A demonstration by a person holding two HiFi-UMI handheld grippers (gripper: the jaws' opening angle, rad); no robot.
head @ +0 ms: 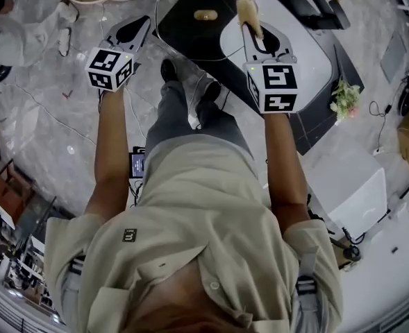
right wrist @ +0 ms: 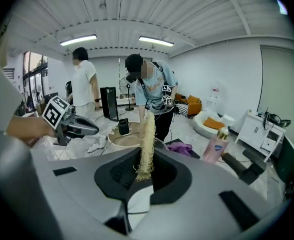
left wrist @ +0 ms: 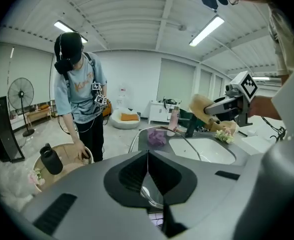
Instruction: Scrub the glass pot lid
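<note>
1. We see both of the person's arms stretched forward and down in the head view, forearms bare, with each hand behind its marker cube.
2. The left gripper points ahead and somewhat downward. In its own view the left gripper has its jaws clamped on the rim of the glass pot lid.
3. The glass pot lid is held out in front of the person, over the near edge of the dark counter and just left of the white sink.
4. The right gripper also tilts downward, over the sink. Its own view shows the right gripper with jaws pinched on a tan loofah scrubber, which stands up from them.
5. The loofah scrubber lies to the right of the lid, and we cannot tell whether the two touch.
6. Each cube carries black-and-white square codes rather than words.
7. A small dark patch on the person's shirt bears a mark too small to read.
8. A pink bottle has a blue label that we cannot read.
</note>
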